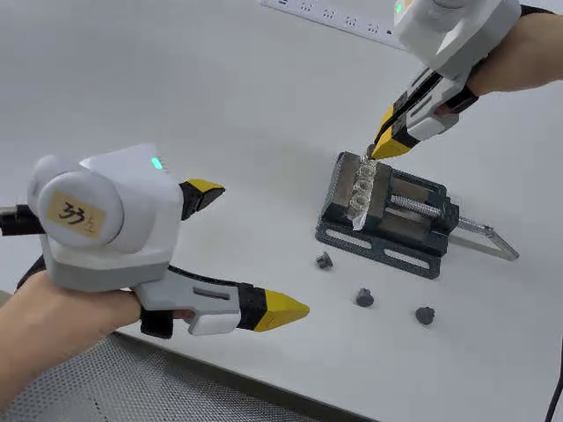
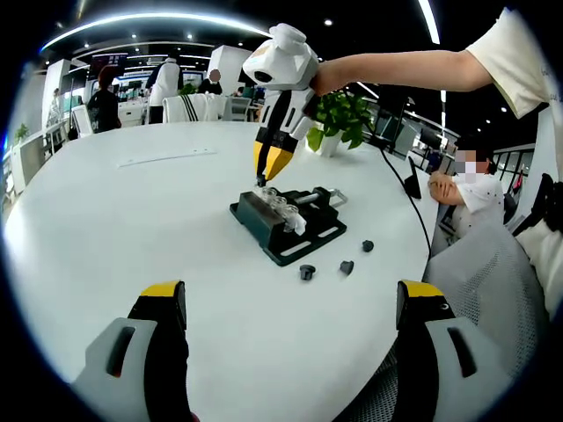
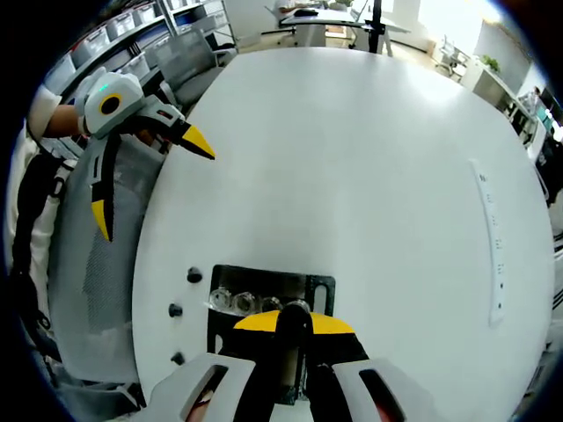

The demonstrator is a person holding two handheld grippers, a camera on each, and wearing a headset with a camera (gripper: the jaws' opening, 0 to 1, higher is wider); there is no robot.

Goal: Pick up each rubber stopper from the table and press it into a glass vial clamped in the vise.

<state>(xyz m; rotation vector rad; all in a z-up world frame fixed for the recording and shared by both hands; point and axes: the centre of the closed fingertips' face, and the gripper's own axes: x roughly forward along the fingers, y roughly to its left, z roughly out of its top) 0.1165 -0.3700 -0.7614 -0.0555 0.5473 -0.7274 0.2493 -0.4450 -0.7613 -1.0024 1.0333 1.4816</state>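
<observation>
A dark vise [image 1: 413,230] on the white table clamps a row of clear glass vials [image 1: 361,189]. My right gripper [image 1: 383,149] reaches down from the upper right. It is shut on a dark rubber stopper [image 3: 295,310] right over the far end vial. Three loose stoppers [image 1: 325,260] [image 1: 364,298] [image 1: 425,315] lie on the table in front of the vise. My left gripper [image 1: 246,251] hovers open and holds nothing at the near left, well away from the vise [image 2: 286,230]. From the left gripper view, the right gripper [image 2: 268,165] stands above the vials.
A white power strip [image 1: 334,16] lies at the table's far edge. A grey mesh chair [image 1: 132,387] sits below the near table edge. The vise's screw handle [image 1: 484,233] sticks out to the right. People sit and stand in the office behind the table.
</observation>
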